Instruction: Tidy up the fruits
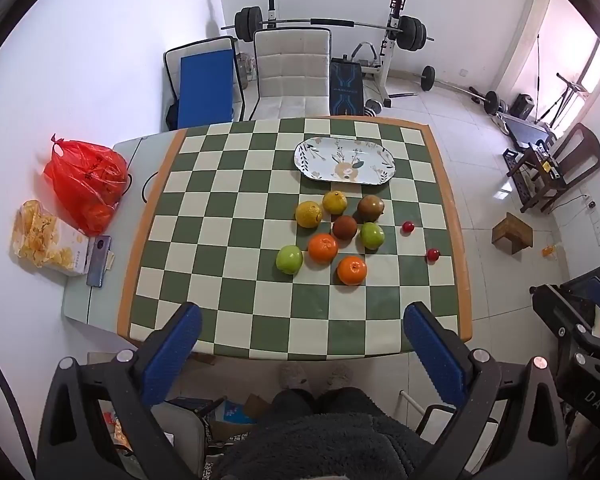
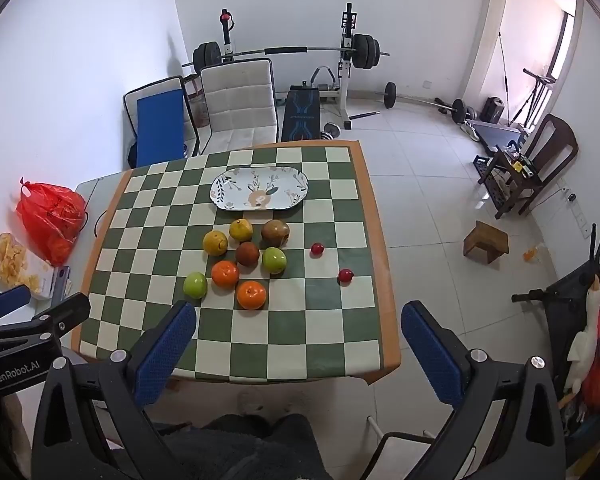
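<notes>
Fruit sits loose mid-surface [image 1: 256, 344], none on the floral plate [image 1: 344, 159] yet, so you're at the very start. Both hand-held grippers, left [image 1: 302, 354] & right [image 2: 298, 352], hang above the near edge w/ jaws wide, holding nothing. Next move, likely: drop onto the nearest orange [image 1: 352, 270], centre the pads, close gently since it can roll. Red bag [image 1: 86, 182] contents are hard to make out; two small red fruits [image 1: 408, 227] can't be ID'd.

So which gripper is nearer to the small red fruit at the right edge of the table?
Right, as far as can be judged. The small red fruit lies ahead between the right gripper's open fingers. From the left gripper it lies far off to the right, beyond its right finger.
</notes>
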The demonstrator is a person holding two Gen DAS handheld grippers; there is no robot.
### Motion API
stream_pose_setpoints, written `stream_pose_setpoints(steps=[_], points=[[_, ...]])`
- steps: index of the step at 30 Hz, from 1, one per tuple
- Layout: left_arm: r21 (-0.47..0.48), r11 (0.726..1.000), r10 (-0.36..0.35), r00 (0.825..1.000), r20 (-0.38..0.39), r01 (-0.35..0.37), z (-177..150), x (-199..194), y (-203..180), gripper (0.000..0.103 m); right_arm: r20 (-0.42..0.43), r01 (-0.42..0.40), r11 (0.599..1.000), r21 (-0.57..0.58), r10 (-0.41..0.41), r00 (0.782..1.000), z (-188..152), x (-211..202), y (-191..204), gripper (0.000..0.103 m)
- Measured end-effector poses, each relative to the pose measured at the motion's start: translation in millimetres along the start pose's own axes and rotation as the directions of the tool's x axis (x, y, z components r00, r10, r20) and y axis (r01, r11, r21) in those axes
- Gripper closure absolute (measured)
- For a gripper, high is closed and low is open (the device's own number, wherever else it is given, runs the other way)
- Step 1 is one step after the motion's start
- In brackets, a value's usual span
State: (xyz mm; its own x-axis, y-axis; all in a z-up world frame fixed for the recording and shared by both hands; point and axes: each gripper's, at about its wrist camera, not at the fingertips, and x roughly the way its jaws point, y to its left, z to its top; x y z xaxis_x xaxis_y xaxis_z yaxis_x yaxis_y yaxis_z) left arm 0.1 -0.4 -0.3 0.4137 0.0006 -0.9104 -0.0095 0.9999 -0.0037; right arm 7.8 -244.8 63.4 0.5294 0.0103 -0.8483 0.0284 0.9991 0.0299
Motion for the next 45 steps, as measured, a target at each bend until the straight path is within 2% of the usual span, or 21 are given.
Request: stream_pose_setpoints(steps=[8,45], points=[[0.0,1.0,0.003,1.0,0.002,-0.003,-0.1,0.1,0.0,0.0,-0.008,0.019,1.0,-0.009,-0.019,1.0,0.4,0.1,1.7,0.0],[-0.001,1.0,0.001,1.0,0.008,-0.001,-0.4,-0.4,-0.6,0.0,-0.014,0.004,1.0,0.005,-0.004,1.0,-2.8,3.3,4.7,0.0]])
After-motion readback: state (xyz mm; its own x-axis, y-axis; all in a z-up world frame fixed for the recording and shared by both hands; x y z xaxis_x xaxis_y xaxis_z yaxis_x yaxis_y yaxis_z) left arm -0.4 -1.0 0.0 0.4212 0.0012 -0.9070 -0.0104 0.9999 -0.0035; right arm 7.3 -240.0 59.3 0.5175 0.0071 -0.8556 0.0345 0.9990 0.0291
